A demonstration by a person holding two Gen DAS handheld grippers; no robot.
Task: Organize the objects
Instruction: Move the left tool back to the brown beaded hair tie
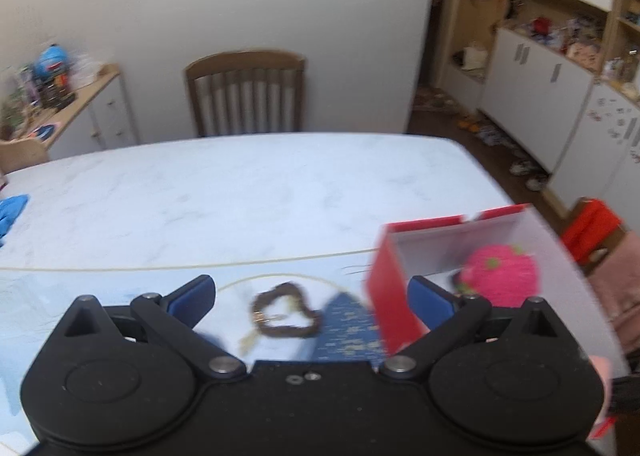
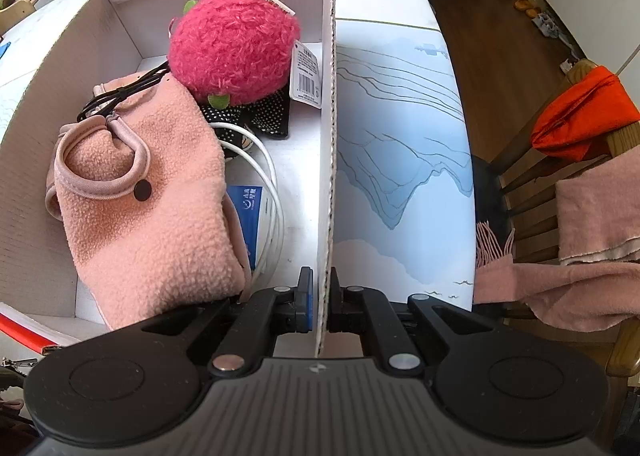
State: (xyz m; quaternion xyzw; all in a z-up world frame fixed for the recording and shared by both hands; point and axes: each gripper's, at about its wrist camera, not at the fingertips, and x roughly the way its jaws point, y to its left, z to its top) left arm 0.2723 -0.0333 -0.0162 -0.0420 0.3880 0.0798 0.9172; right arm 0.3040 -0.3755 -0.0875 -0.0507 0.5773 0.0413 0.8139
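The box [image 2: 328,136] filled the frame's left, its long axis running top to bottom; the right gripper [image 2: 320,306] pinched its near wall. The left gripper [image 1: 312,296] gaped over a bracelet [image 1: 286,312], box at right.

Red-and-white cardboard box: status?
Right gripper shut on red-and-white cardboard box wall. Left gripper open, empty, above brown braided bracelet. Nothing blocking.
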